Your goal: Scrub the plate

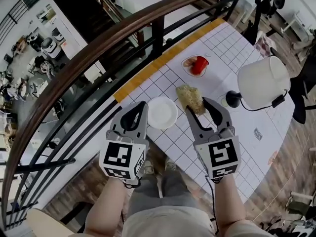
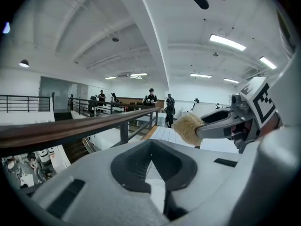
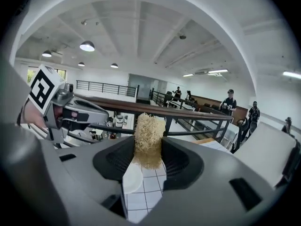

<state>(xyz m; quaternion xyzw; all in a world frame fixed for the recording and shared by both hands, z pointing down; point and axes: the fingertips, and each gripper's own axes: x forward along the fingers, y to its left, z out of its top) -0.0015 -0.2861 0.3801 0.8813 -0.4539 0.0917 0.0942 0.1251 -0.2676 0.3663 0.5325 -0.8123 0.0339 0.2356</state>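
— Firstly, location of the plate?
— Flat on the gridded table, toward its near end, bare, with nothing touching it. Seen in the head view between the two tools and below both.
— State of the right gripper?
— Clamped on a straw-coloured scrubber, with fibres proud of the tips. Just beside the plate's right rim, apart from it.
— And the left gripper?
— Closed tip to tip on nothing, near the plate's left rim.
— Step in hand?
— Judged as the approach; no scrubbing yet. Next: lower the scrubber onto the plate's face. Probably also steady the rim with the left, which calls for parting those jaws first.
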